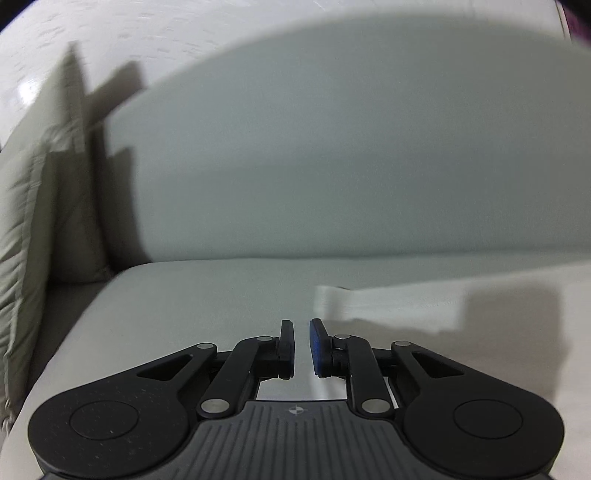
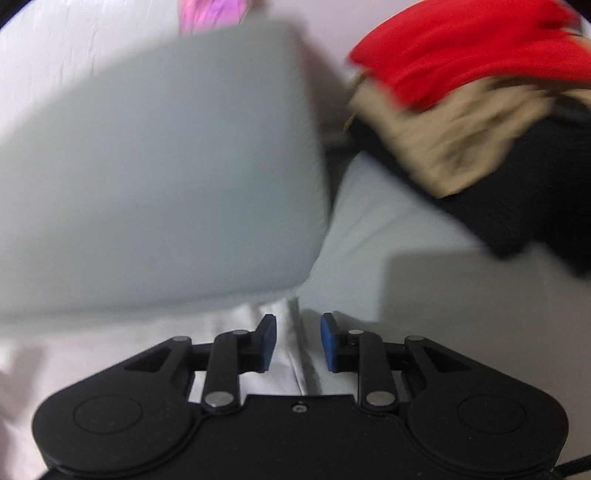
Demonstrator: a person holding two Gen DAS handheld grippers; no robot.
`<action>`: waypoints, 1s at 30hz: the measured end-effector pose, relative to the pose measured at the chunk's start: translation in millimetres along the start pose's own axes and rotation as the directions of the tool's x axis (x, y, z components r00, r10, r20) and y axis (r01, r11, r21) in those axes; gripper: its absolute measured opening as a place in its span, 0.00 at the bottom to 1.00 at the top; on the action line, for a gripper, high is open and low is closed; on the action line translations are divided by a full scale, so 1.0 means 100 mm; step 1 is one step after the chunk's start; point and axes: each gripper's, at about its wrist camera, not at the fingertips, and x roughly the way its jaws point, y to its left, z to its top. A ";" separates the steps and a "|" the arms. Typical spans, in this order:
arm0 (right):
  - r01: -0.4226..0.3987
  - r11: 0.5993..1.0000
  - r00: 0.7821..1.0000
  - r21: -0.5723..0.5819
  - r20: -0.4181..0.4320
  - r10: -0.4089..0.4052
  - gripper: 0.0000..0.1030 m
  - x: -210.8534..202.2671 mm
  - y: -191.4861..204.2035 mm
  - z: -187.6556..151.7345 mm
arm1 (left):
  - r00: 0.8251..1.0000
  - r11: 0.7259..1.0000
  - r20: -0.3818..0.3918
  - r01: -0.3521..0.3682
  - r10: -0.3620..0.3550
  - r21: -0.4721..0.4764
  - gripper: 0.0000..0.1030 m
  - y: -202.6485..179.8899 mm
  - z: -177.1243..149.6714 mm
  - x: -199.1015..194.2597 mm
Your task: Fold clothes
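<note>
A white garment lies flat on the pale grey sofa seat, to the right of my left gripper. The left jaws stand a little apart with nothing between them, just left of the garment's edge. In the right wrist view the same white garment lies under my right gripper, its folded edge running between the open, empty jaws. A pile of clothes sits at the upper right: a red one, a tan one, a black one.
The grey sofa backrest rises behind the seat. A beige cushion leans at the left end. The backrest cushion ends near the clothes pile; something pink shows above it.
</note>
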 end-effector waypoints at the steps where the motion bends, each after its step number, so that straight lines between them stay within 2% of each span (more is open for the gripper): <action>1: -0.026 0.999 0.999 0.030 0.028 0.025 0.27 -0.21 -0.05 0.00 | 1.000 1.000 0.022 0.011 -0.010 -0.022 0.15 0.12 -0.02 -0.16; 5: -0.129 0.988 0.984 0.088 0.131 0.117 0.31 -0.93 -0.19 -0.04 | 0.989 0.992 0.107 0.110 -0.103 -0.066 0.15 0.42 -0.16 -0.72; 7: -0.154 0.984 0.979 0.095 0.153 0.138 0.29 -1.11 -0.20 -0.07 | 0.981 0.979 0.071 0.185 -0.179 -0.086 0.16 0.36 -0.22 -0.69; 8: -0.137 0.986 0.984 0.094 0.129 0.125 0.18 -1.06 -0.22 -0.10 | 0.975 0.971 0.052 0.219 -0.215 -0.097 0.16 0.33 -0.25 -0.67; 10: -0.105 0.990 0.992 0.089 0.080 0.098 0.04 -0.94 -0.26 -0.15 | 0.973 0.969 -0.013 0.227 -0.229 -0.101 0.12 0.14 -0.35 -0.48; 12: -0.073 0.994 0.997 0.084 0.031 0.071 0.04 -0.82 -0.30 -0.19 | 0.967 0.967 -0.079 0.231 -0.240 -0.106 0.10 -0.04 -0.45 -0.29; 14: -0.041 0.996 0.999 0.076 -0.018 0.043 0.04 -0.71 -0.33 -0.24 | 0.975 0.982 -0.147 0.149 -0.165 -0.114 0.10 -0.10 -0.58 -0.14; 16: -0.010 0.998 0.998 0.067 -0.067 0.014 0.00 -0.59 -0.37 -0.29 | 0.986 0.994 -0.149 0.060 -0.074 -0.096 0.11 -0.05 -0.69 -0.16; 17: 0.006 0.998 0.996 0.062 -0.091 0.000 0.00 -0.54 -0.39 -0.32 | 0.986 0.996 -0.161 0.035 -0.048 -0.085 0.11 -0.01 -0.72 -0.19; 19: 0.037 0.998 0.990 0.051 -0.139 -0.029 0.00 -0.42 -0.43 -0.37 | 0.978 0.999 -0.205 -0.052 0.049 -0.012 0.09 0.04 -0.76 -0.25; 21: 0.068 0.997 0.982 0.032 -0.180 -0.062 0.00 -0.35 -0.44 -0.40 | 0.976 0.998 -0.210 -0.061 0.063 0.013 0.06 0.14 -0.76 -0.41; 22: 0.080 0.997 0.981 0.019 -0.178 -0.076 0.00 -0.46 -0.40 -0.36 | 0.977 0.998 -0.203 -0.062 0.062 0.008 0.06 0.20 -0.75 -0.52; 23: 0.076 0.997 0.985 0.029 -0.160 -0.071 0.03 -0.62 -0.37 -0.30 | 0.986 0.999 -0.165 -0.045 0.041 -0.022 0.07 0.30 -0.71 -0.73; 26: -0.002 0.997 0.998 0.080 -0.069 0.007 0.04 -1.27 -0.33 -0.10 | 1.000 0.999 -0.015 -0.015 0.014 -0.049 0.09 0.50 -0.59 -1.47; 30: -0.123 0.988 0.992 0.097 0.045 0.119 0.06 -2.29 -0.38 0.05 | 0.986 0.995 0.161 0.065 -0.052 -0.076 0.17 0.76 -0.56 -2.52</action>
